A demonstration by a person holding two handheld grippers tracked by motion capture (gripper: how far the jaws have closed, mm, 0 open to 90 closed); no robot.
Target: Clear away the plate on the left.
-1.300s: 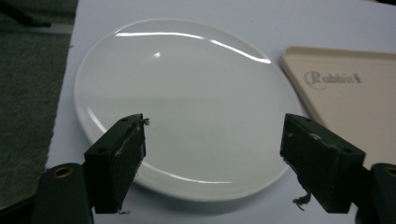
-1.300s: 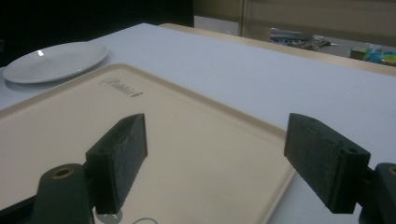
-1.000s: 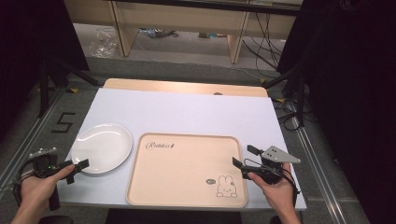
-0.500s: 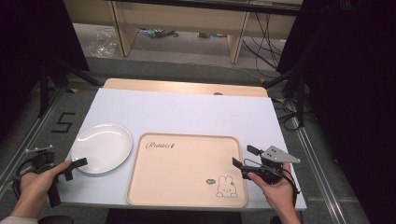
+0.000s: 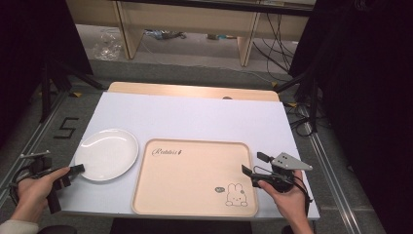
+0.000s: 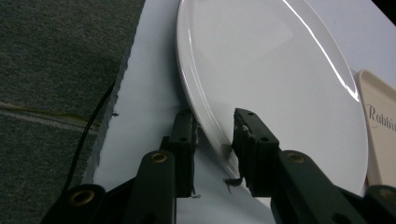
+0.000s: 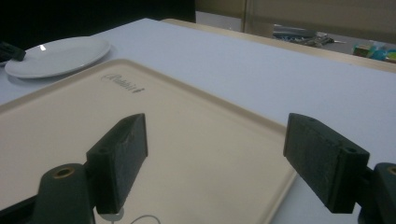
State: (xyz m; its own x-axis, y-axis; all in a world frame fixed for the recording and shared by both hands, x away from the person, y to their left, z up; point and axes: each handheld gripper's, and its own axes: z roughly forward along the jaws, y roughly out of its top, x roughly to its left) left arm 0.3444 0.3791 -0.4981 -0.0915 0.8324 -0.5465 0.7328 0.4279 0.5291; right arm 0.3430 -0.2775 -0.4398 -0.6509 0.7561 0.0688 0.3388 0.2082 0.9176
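Here's the bench [image 5: 195, 114], white-topped with a strip of bare wood along its far edge, and everything sits toward the near side of it. Biggest piece on it is the tray [image 5: 192, 168], beige, flat, lying at the bench's near edge, script lettering at its far-left corner and a little rabbit drawn at its near-right corner. Just left of the tray, not quite touching it, lies the plate [image 5: 106, 153], white, round, glossy, close to the bench's left edge.

Over to the left claw [image 5: 78, 168], held in the left hand [image 5: 34, 190] off the bench's near-left corner. In the left gripper view its jaws sit either side of the plate's near rim, one under and one over, and they look closed onto it; the plate's rim stands clearly above the bench there, though whether it has left the surface altogether is hard to say.

Now the right claw [image 5: 255, 164], in the right hand [image 5: 287, 191], at the tray's right edge near the bench's near-right corner. In the right gripper view its jaws stand wide apart, nothing between them, poised over the tray's right rim with the tray surface stretching beyond.
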